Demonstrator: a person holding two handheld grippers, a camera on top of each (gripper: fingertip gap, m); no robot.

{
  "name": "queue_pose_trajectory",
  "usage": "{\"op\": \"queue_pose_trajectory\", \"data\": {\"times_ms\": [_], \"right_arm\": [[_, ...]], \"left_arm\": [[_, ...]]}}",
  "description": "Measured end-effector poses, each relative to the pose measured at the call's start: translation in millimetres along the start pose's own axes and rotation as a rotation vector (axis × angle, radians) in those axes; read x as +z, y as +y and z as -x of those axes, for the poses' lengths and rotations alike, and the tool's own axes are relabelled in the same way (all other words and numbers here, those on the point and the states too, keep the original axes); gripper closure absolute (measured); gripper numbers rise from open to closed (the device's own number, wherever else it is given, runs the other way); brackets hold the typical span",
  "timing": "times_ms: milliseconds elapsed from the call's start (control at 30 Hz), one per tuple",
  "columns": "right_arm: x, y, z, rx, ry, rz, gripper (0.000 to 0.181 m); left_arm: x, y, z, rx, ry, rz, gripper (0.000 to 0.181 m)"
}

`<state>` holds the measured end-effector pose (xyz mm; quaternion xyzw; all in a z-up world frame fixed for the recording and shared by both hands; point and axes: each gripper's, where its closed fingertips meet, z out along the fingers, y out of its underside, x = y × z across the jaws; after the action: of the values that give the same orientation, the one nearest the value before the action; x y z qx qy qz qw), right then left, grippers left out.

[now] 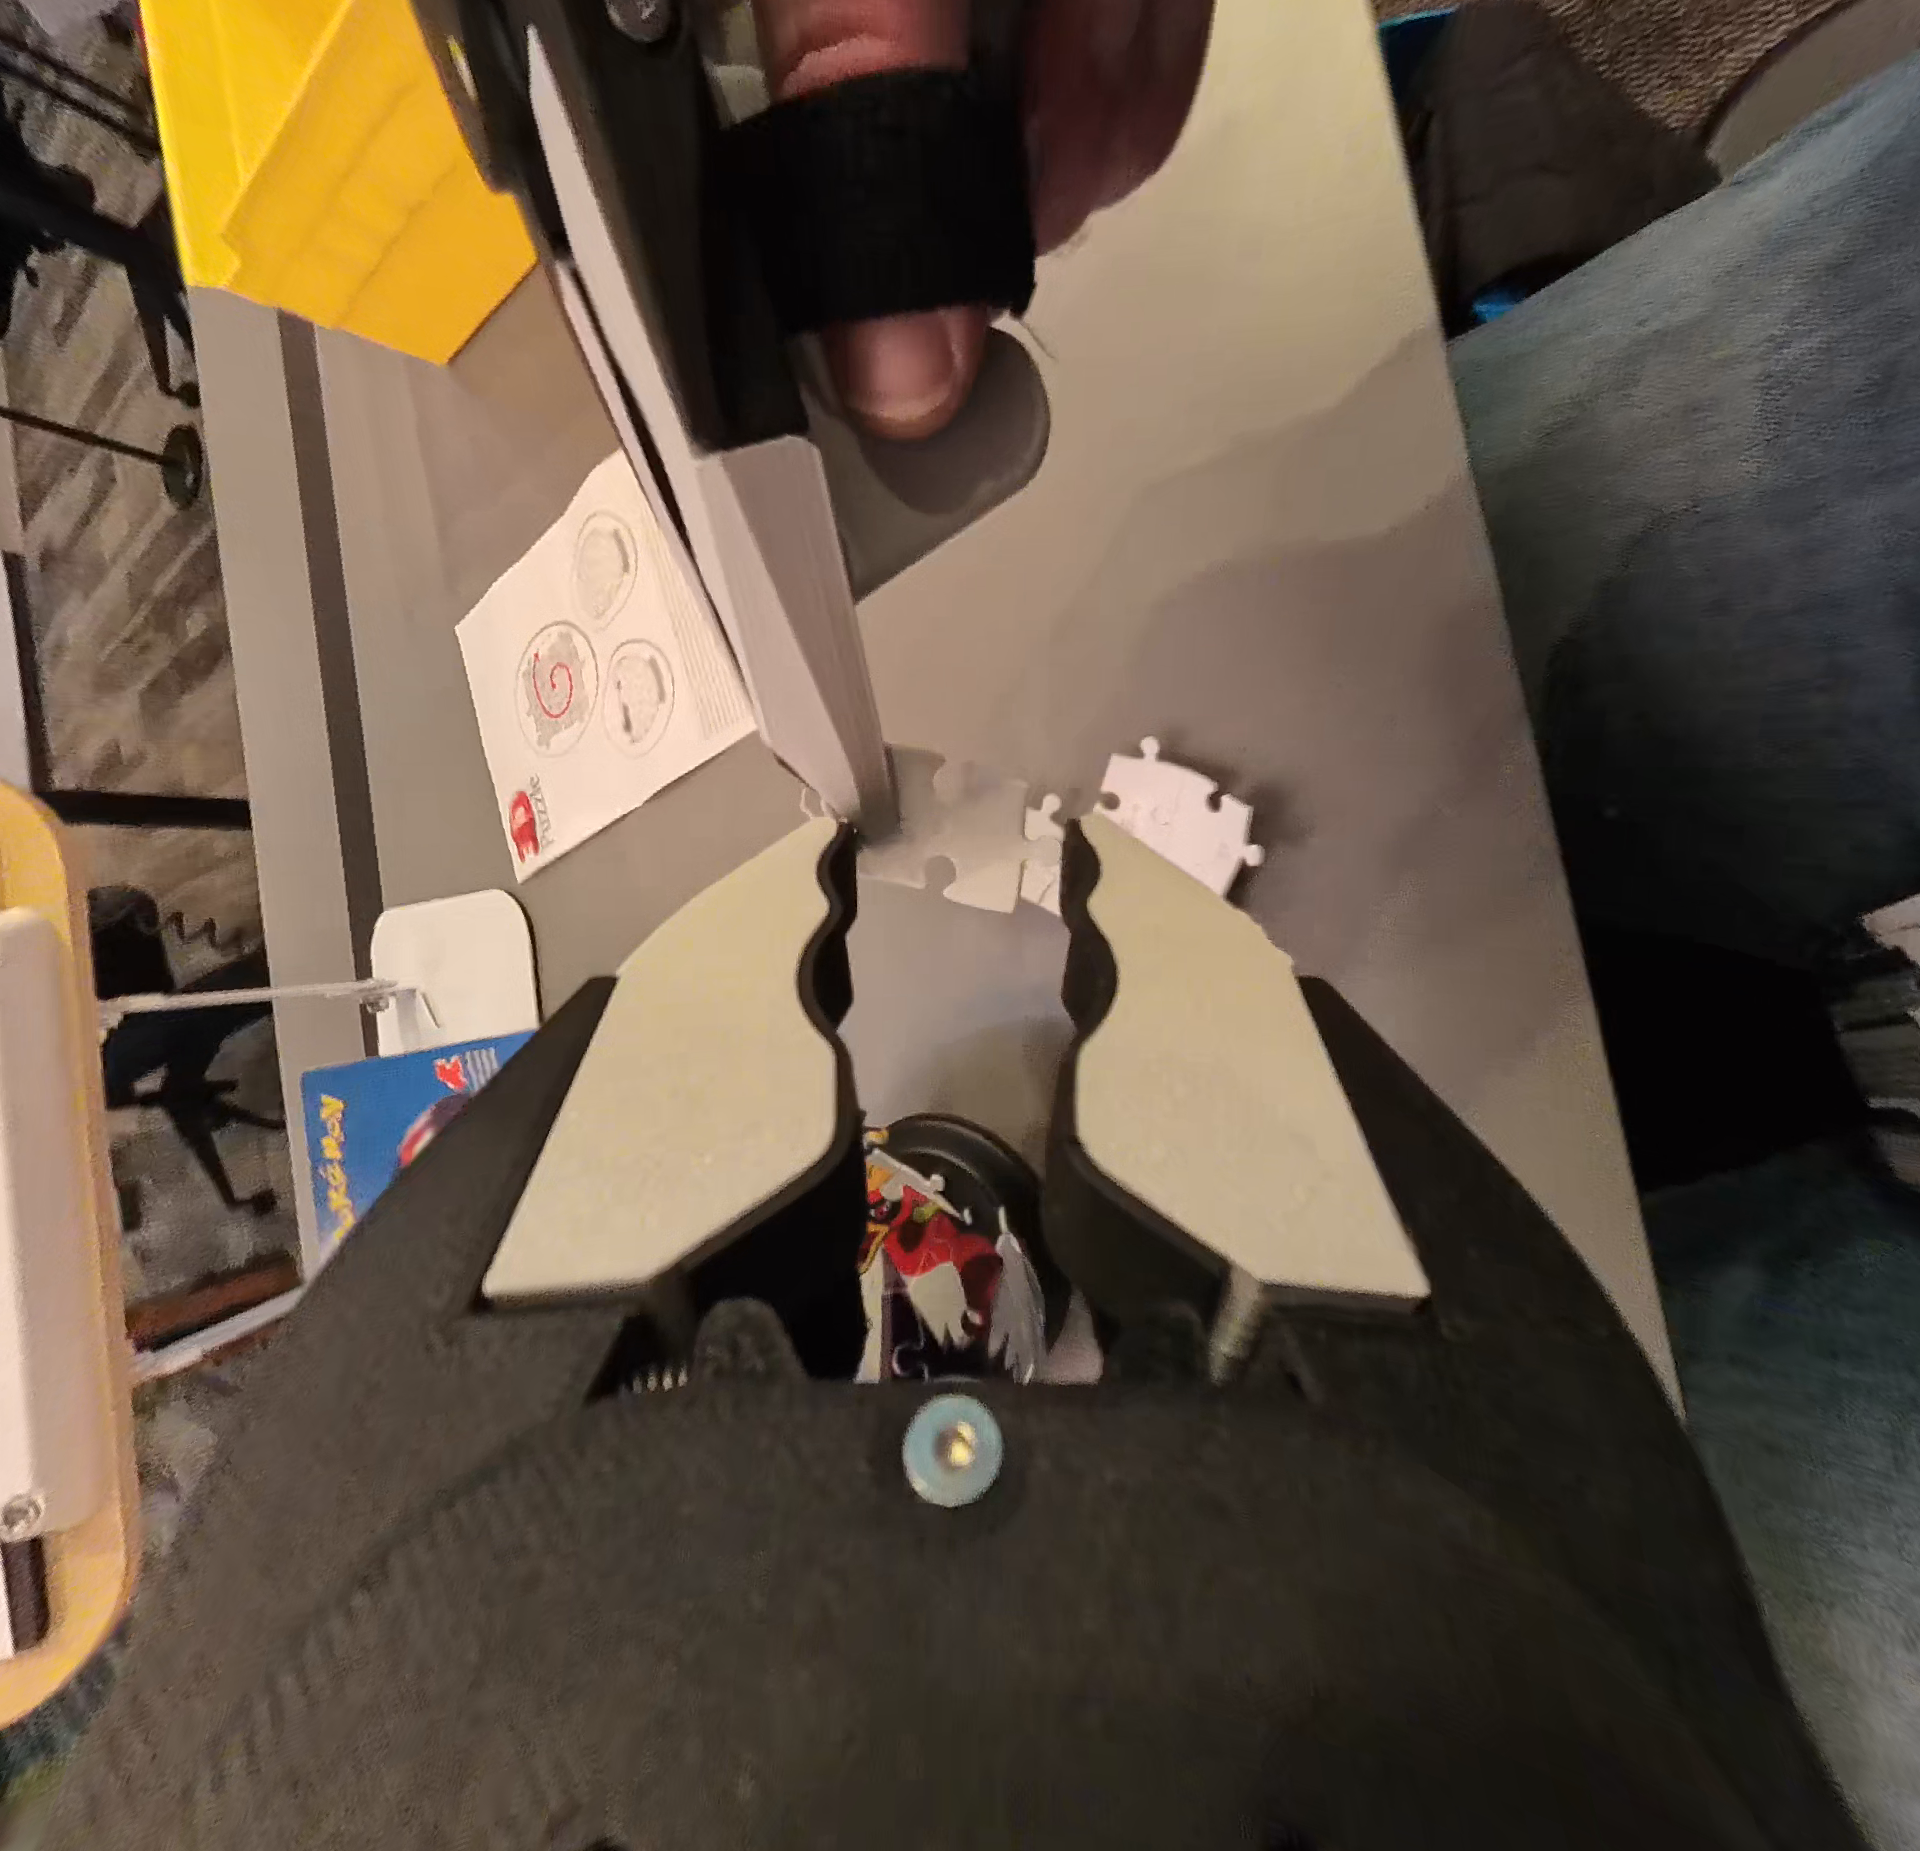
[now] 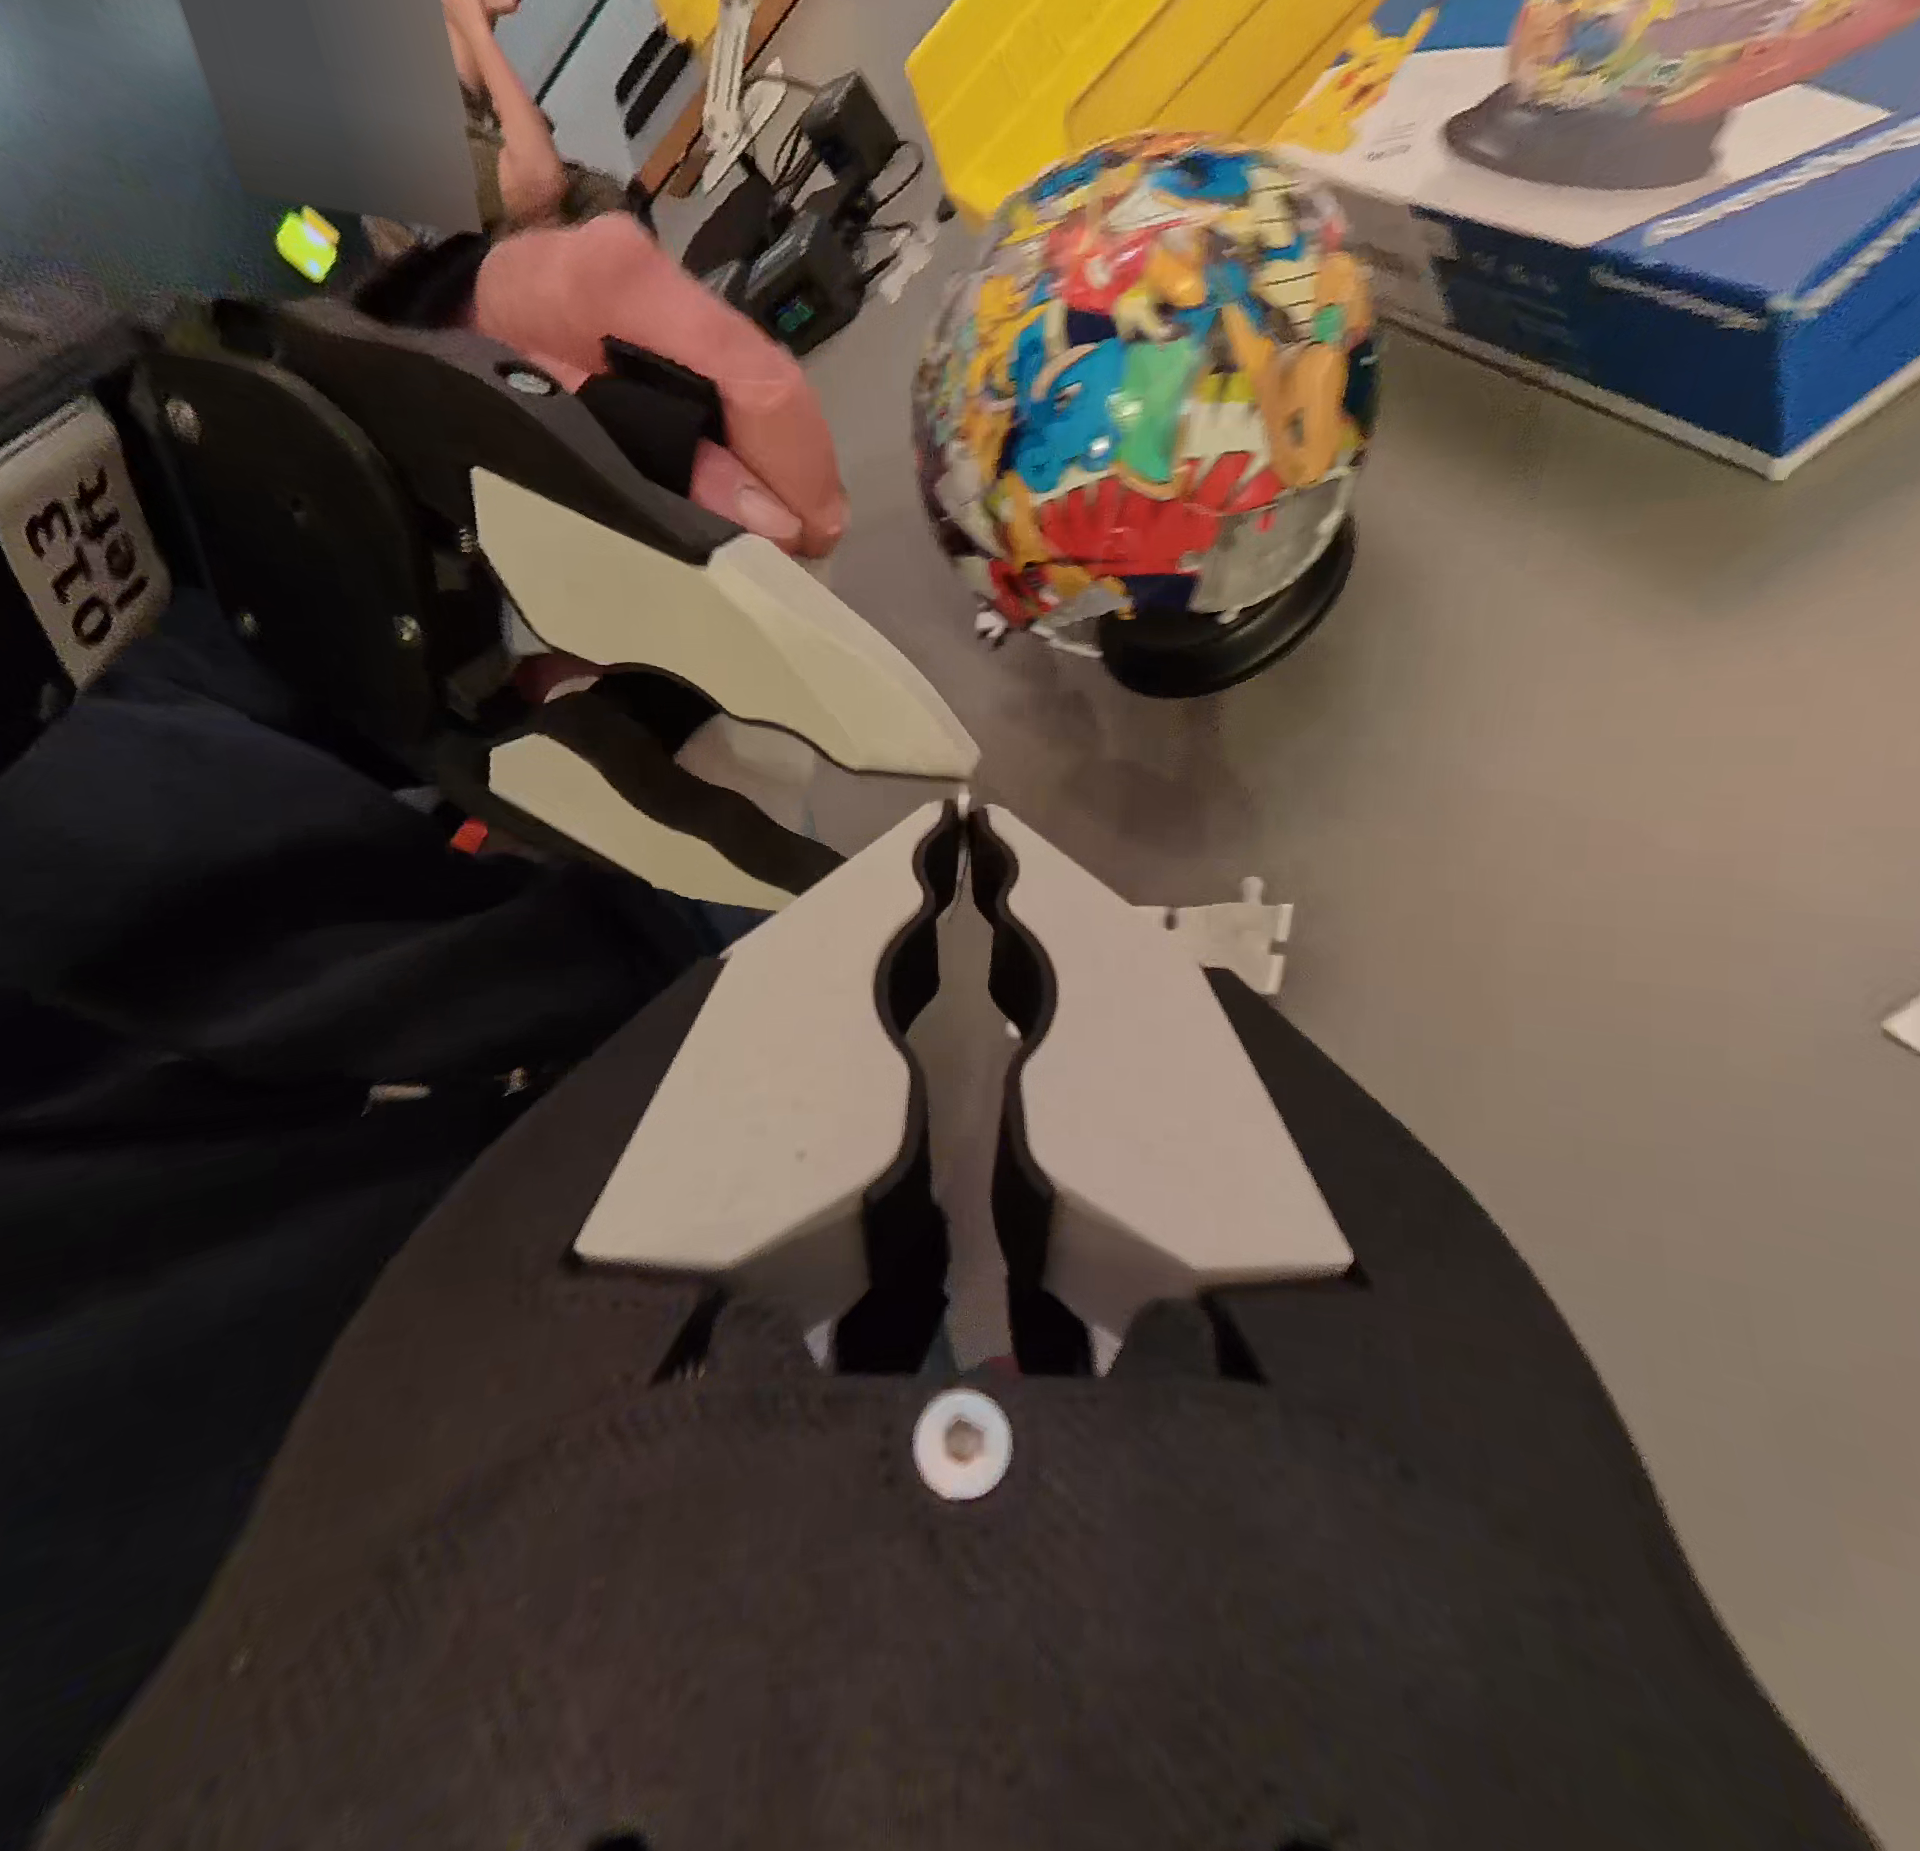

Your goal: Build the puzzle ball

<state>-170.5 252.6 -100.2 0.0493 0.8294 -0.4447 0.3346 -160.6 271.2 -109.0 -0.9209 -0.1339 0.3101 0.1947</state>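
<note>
1. Pinching a white puzzle piece (image 1: 971, 835) by its edge, the right gripper (image 2: 961, 814) has its jaws drawn nearly together on the thin piece, which shows edge-on between the tips in the right wrist view.
2. The left gripper (image 1: 956, 845) stands wide, one finger on each side of the piece, holding nothing; it looks placed to take over or steady the piece, likely so it can be turned before fitting.
3. A second cluster of white pieces (image 1: 1184, 814) lies face-down on the grey counter (image 1: 1195, 554) just beside the held one, near enough to be picked next.
4. The puzzle ball (image 2: 1143, 388) sits on its black round stand (image 2: 1236, 627) on the counter, well apart from both grippers; its lower edge looks ragged, so I judge pieces are missing there.
5. An instruction sheet (image 1: 603, 679) lies flat on the counter, beyond the left gripper's tips.
6. Containers: the blue puzzle box (image 2: 1662, 232) rests behind the ball and a yellow bin (image 2: 1122, 45) lies beside it; I cannot tell what either holds.
</note>
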Motion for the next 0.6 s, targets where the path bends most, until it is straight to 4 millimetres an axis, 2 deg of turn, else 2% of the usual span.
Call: {"op": "queue_pose_trajectory", "data": {"times_ms": [33, 100, 167, 267, 400, 600], "right_arm": [[0, -3, -7, 0.013, 0.003, -0.016, 0.181], [1, -4, -25, 0.043, 0.025, -0.024, 0.181], [10, 1, -40, 0.056, 0.047, -0.010, 0.181], [26, 9, -53, 0.068, 0.064, 0.015, 0.181], [40, 16, -65, 0.096, 0.095, 0.030, 0.181], [47, 27, -78, 0.110, 0.161, 0.068, 0.181]], "left_arm": [[3, 3, 0, -0.025, -0.006, 0.012, 0.143], [8, 19, 6, -0.113, -0.062, 0.090, 0.134], [7, 32, 2, -0.191, -0.079, 0.121, 0.133], [9, 20, -31, -0.283, 0.026, 0.051, 0.139], [28, 18, -61, -0.304, 0.092, 0.059, 0.137], [46, 15, -69, -0.365, 0.137, 0.034, 0.121]]}}
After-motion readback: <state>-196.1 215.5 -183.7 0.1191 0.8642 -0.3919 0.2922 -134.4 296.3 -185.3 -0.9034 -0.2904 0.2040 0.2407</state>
